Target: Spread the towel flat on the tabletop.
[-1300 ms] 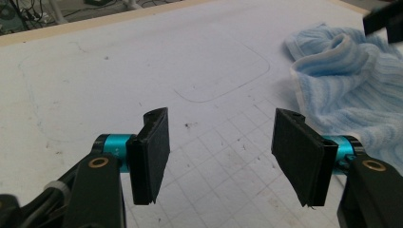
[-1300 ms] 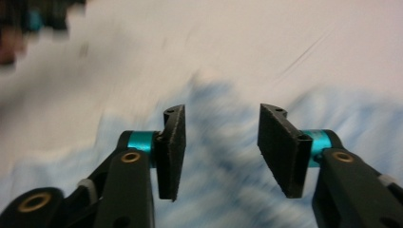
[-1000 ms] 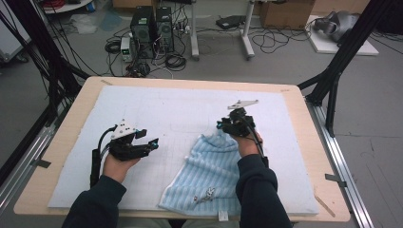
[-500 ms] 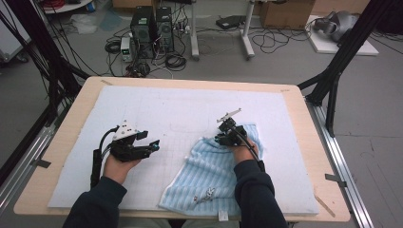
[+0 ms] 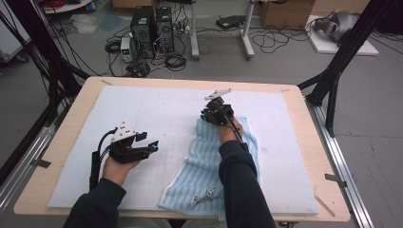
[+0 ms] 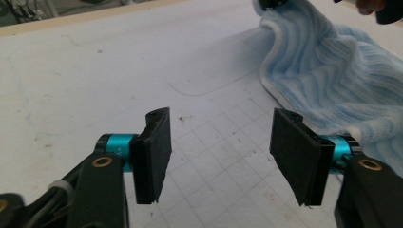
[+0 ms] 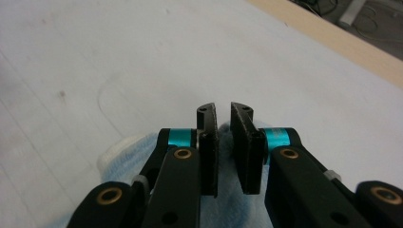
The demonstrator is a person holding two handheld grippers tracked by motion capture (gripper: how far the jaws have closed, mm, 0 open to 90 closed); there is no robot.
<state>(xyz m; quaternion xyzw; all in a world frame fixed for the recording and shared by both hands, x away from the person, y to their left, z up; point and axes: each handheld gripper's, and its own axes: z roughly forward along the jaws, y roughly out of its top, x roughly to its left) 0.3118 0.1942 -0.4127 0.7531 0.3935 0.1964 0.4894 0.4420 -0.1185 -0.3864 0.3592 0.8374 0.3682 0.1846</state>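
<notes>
A: Pinching the far edge of the striped blue towel [image 5: 209,156] with the right gripper [image 5: 215,114], jaws pressed nearly together on a thin fold of cloth (seen in the right gripper view [image 7: 223,142]).

B: Spread wide on the left gripper [image 6: 221,152], holding nothing, hovering just left of the towel above the white mat [image 5: 157,109].

A: Could slip free if pulled hard, with so little cloth between the pads.

B: Could also bunch or drag sideways, with the towel's near edge hanging loose and unheld at the table's front.
</notes>
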